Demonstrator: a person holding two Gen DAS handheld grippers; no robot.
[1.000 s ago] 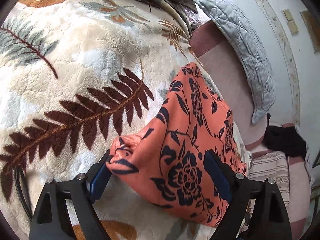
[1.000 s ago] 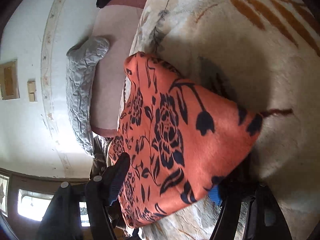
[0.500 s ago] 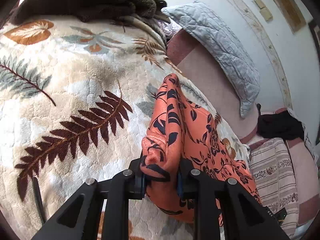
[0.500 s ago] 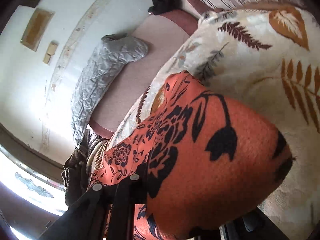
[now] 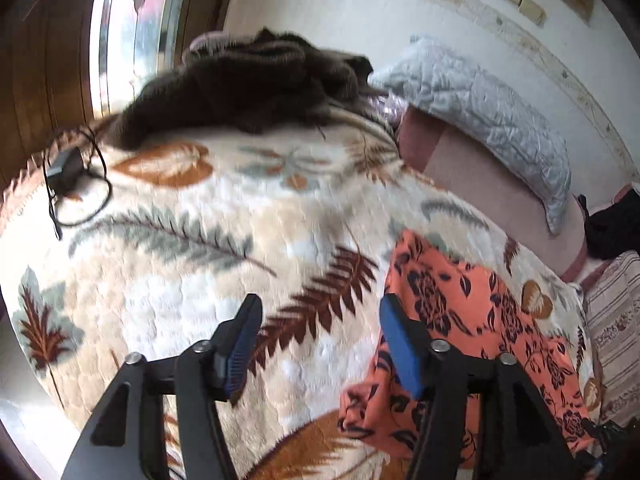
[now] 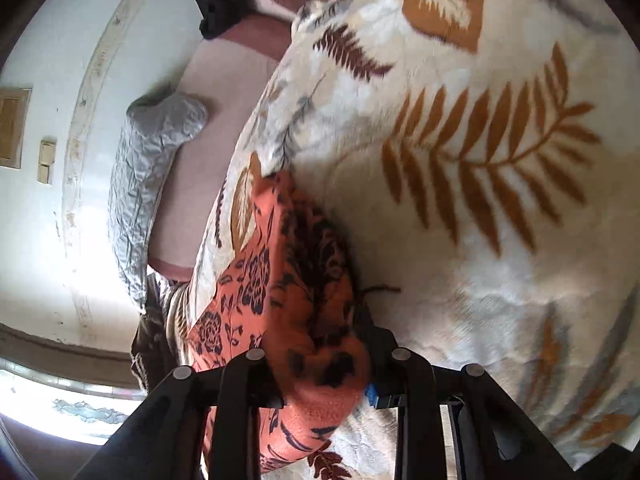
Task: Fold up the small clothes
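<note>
An orange garment with a dark floral print lies on the leaf-patterned blanket, to the right in the left wrist view. My left gripper is open and empty, its right finger beside the garment's left edge. In the right wrist view my right gripper is shut on a bunched fold of the same garment, which trails away toward the blanket's edge.
A dark fuzzy garment lies at the blanket's far end. A black charger with cable sits at the left. A grey quilted pillow and pink sheet lie beyond the blanket; a striped cloth is at right.
My left gripper, shut on the garment's corner half a second ago, has opened and let it go and drawn back to the left. The right gripper stays shut on the cloth.
</note>
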